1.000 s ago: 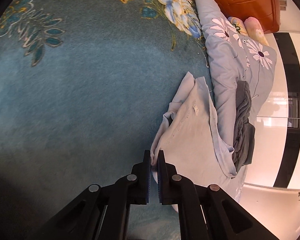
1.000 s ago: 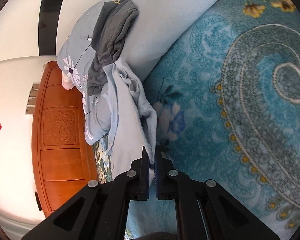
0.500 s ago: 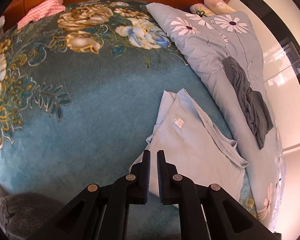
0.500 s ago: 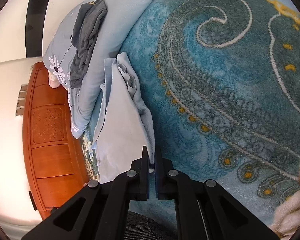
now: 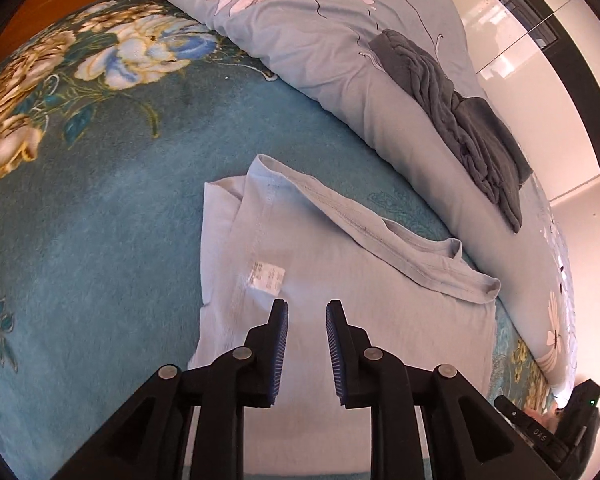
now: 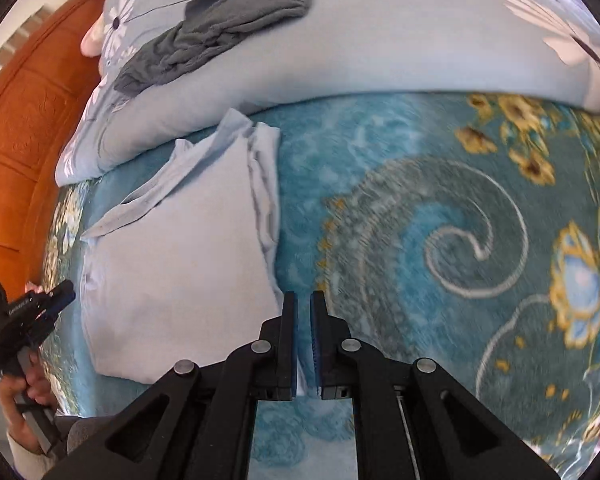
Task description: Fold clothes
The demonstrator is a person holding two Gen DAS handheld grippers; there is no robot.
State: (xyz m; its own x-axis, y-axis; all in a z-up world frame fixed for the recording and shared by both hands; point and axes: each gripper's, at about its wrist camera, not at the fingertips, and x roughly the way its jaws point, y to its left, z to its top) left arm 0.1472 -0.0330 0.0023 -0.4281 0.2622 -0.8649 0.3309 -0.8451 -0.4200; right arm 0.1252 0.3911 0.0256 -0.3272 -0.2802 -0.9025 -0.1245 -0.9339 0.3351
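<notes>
The light blue T-shirt (image 5: 340, 280) is lying folded over on the teal flowered blanket (image 5: 100, 220) of the bed, just beside the pale blue daisy-print duvet (image 5: 320, 40), which is carrying a crumpled grey garment (image 5: 460, 120) at about 1 o'clock from the shirt. The left gripper (image 5: 307, 312) is hovering over the near half of the shirt with its jaws standing apart and holding nothing. The right gripper (image 6: 304, 308) is sitting at the shirt's 5 o'clock corner with its jaws narrow; a pale strip is showing deep between them, but I cannot tell if they are pinching cloth. For a clean fold, the layered edges at 3 o'clock and the loose sleeve (image 5: 440, 260) are needing to be aligned flat.
</notes>
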